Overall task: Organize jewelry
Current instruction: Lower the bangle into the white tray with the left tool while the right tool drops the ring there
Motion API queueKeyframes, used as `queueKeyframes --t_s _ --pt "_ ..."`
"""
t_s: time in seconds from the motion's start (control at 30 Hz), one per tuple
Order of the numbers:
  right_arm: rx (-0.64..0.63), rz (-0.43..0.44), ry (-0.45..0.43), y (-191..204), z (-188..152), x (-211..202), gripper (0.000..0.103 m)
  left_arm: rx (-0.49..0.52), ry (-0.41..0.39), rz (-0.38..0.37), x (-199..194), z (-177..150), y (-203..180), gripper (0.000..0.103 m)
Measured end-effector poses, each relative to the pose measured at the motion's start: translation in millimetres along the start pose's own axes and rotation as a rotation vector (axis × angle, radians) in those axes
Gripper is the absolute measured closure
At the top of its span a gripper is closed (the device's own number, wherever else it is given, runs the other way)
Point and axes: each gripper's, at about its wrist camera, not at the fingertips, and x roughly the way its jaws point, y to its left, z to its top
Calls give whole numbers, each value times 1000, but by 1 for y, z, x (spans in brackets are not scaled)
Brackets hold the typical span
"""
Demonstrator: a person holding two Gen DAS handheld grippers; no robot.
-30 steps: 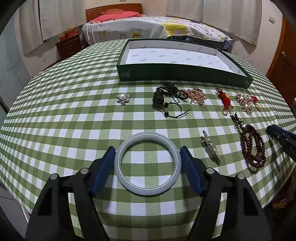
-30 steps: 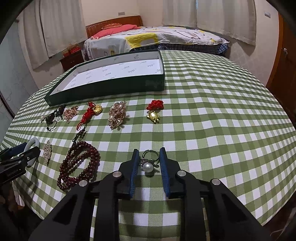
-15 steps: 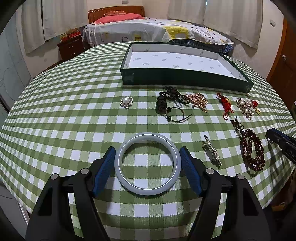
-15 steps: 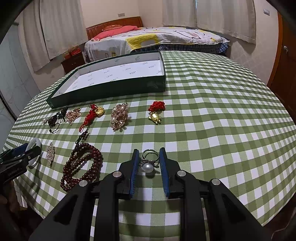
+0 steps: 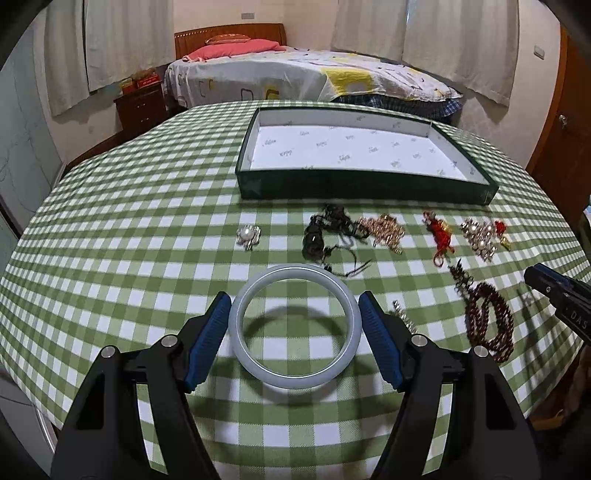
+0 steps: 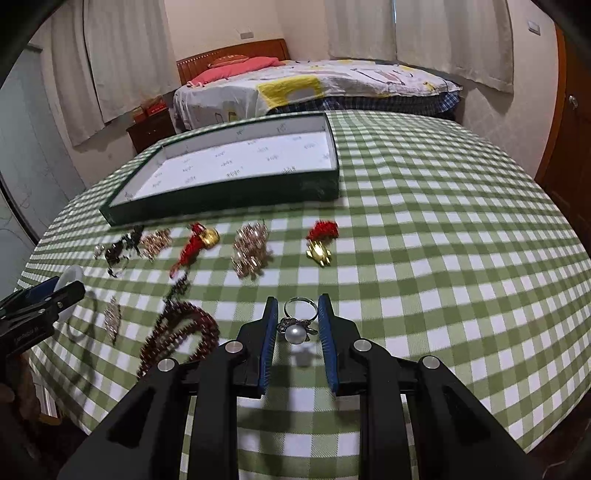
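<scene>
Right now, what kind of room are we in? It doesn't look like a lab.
Most likely a bedroom in a home. A made bed with a wooden headboard stands behind the table, a small nightstand sits beside it, and pale curtains hang at the windows. The table itself wears a green checked cloth.

Bed (image 5: 314,79), nightstand (image 5: 140,107), curtains (image 5: 458,40), wooden door (image 6: 570,147)

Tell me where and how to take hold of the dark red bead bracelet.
Pinch the bead bracelet across one side of its coiled strands, coming from above. It lies flat and loose on the tablecloth, too floppy to hold by its ends, so the fingers likely need to straddle a bunched stretch.
</scene>
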Motion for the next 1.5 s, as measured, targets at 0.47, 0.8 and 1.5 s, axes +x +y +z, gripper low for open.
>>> queueKeyframes --t_s 0.47,0.8,1.5 --pt "-43 24 -127 12 89 16 80 35 -88 -39 19 74 -17 34" --pt "-57 36 -109 14 131 69 80 44 -103 -36 82 135 -36 34" --pt "-77 6 28 11 124 125 78 26 64 -59 144 124 -25 33"
